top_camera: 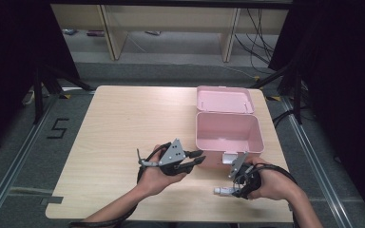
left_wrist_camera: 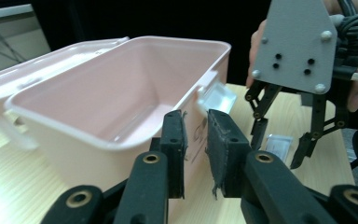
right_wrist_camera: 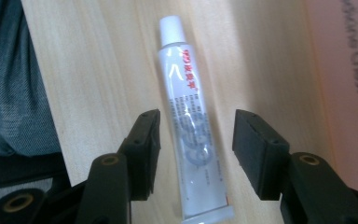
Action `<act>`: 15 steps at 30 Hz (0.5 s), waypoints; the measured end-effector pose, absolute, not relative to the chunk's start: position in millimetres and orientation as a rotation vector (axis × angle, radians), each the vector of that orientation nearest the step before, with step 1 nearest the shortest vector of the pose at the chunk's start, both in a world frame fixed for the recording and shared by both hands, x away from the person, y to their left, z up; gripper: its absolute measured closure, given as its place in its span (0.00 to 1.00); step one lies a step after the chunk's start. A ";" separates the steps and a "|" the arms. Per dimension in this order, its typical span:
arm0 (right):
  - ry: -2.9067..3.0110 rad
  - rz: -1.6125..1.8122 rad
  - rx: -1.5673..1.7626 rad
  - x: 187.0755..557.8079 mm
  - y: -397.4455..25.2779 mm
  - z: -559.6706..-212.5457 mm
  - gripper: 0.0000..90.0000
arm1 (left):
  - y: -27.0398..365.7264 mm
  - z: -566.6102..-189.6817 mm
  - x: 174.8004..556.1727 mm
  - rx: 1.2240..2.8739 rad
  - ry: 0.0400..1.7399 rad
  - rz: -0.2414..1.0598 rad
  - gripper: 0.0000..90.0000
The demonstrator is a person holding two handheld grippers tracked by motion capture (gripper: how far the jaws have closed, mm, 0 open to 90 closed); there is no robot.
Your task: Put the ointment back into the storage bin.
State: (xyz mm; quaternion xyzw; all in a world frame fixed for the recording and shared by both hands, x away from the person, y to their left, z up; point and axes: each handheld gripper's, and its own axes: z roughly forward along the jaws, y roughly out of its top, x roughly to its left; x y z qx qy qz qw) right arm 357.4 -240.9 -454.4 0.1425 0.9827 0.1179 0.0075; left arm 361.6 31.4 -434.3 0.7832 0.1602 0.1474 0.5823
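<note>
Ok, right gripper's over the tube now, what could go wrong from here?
1. The right gripper straddles the white plastic tube with open jaws; the smooth tube could slip or squash when they close.
2. The open pink plastic box stands close by, so the lift might clip its wall.

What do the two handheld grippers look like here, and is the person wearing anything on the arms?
Both the left gripper and the right gripper have black linkage jaws with brass-coloured pivot rings and flat dark pads. Each carries a grey three-cornered plate with screws and holes, and trails black cable. The forearms look bare: no sleeves or gloves visible.
</note>
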 end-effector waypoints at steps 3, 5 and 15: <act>3.102 0.326 0.407 358.9 -236.6 -456.8 0.59 | 48.3 -438.1 363.7 1.828 0.416 0.353 0.83; 3.093 0.304 0.389 360.2 -233.9 -458.9 0.59 | 54.7 -439.8 365.0 1.825 0.438 0.356 0.83; 3.113 0.234 0.316 361.4 -225.3 -467.2 0.60 | 70.6 -441.2 368.3 1.815 0.478 0.376 0.82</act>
